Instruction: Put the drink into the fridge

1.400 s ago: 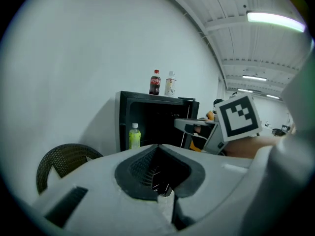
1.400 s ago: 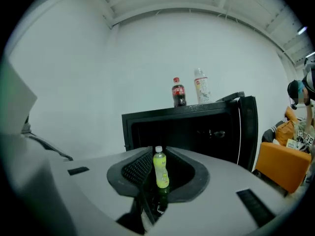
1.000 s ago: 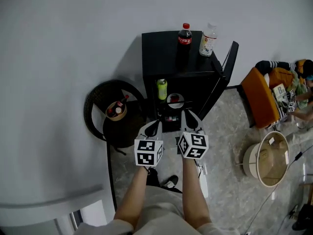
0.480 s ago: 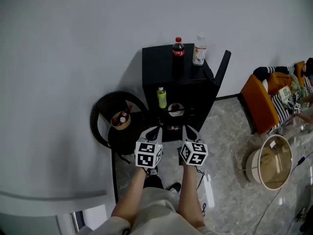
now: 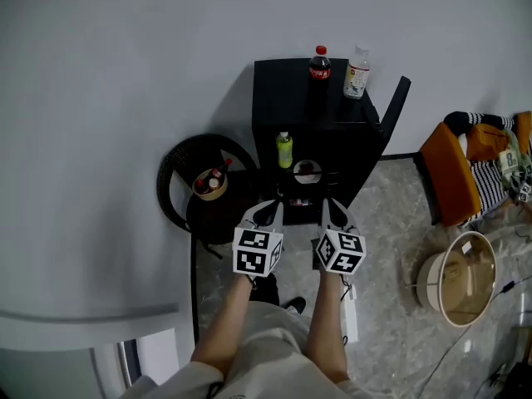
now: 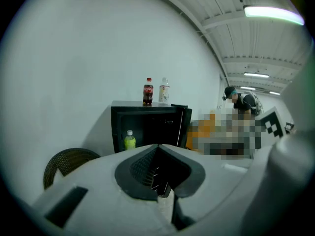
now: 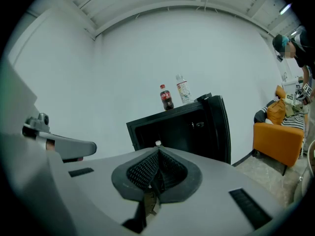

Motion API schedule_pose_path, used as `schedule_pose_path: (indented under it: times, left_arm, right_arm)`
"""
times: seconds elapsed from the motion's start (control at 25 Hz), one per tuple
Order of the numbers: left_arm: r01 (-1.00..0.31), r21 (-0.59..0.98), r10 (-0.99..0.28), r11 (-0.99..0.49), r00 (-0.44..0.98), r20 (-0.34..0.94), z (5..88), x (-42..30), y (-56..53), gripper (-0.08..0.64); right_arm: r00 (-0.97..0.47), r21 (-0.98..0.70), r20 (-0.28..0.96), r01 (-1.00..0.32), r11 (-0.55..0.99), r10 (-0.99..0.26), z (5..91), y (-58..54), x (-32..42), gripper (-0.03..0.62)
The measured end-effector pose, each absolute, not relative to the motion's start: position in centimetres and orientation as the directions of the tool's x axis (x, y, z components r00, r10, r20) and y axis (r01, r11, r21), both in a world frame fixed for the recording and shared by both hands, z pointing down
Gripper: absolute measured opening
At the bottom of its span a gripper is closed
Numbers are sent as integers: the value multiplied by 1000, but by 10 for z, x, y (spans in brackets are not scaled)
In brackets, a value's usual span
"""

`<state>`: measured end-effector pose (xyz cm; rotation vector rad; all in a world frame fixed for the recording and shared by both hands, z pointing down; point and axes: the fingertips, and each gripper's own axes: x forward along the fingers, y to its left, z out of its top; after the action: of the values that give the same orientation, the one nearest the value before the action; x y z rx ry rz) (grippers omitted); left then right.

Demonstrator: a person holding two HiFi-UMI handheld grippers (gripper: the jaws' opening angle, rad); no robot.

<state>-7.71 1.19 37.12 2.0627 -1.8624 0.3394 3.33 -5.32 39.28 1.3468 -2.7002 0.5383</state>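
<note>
Head view: left gripper (image 5: 269, 208) and right gripper (image 5: 331, 208) hang side by side, well short of the small black fridge (image 5: 312, 110) straight ahead of them. Each is closed down to nothing, with no bottle between its jaws. Green plastic drink bottle (image 5: 284, 150) stands upright on a shelf inside the fridge, ahead of the left gripper's tips. Dark cola bottle with a red cap (image 5: 319, 63) and clear bottle with a pale label (image 5: 357, 71) stand close together on the fridge's top, farther ahead and higher. My reading: one drink is already in, those two may be left to go, and the black door (image 5: 392, 110) stands open ahead of the right gripper, on its outer side

Left gripper view: jaws meet at the tip, empty. The green bottle shows just above them, toward the outer side. Round dark wicker furniture piece (image 6: 66, 161) sits off that outer side, so room looks tight there

Right gripper view: jaws pressed together, empty. The door's edge rises ahead on the outer side, with an orange armchair (image 7: 278, 132) beyond it. Bare floor between grippers and fridge looks open for an approach
</note>
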Motion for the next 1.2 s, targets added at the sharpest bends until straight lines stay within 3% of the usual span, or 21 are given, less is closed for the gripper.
schedule_pose_path:
  times: [0.32, 0.76, 1.0, 1.12, 1.2]
  left_arm:
    - [-991, 75, -944, -114, 132, 304, 324, -90, -50, 9]
    - [-989, 63, -956, -137, 149, 253, 271, -132, -164, 9]
    - [-977, 76, -949, -200, 212, 234, 245, -139, -220, 9]
    - [-970, 70, -943, -233, 243, 229, 234, -144, -240, 9]
    - [-965, 76, -938, -252, 263, 224, 230, -150, -253, 9]
  right_arm:
    - [-585, -231, 187, -807, 543, -789, 364, -100, 26, 8]
    - [-578, -202, -11, -798, 568, -816, 265, -198, -20, 9]
    - [-570, -144, 4, -813, 564, -822, 237, -246, -41, 11]
    - [-566, -144, 15, -817, 559, -824, 232, -267, -50, 32]
    - [-579, -159, 25, -807, 569, -815, 232, -279, -58, 80]
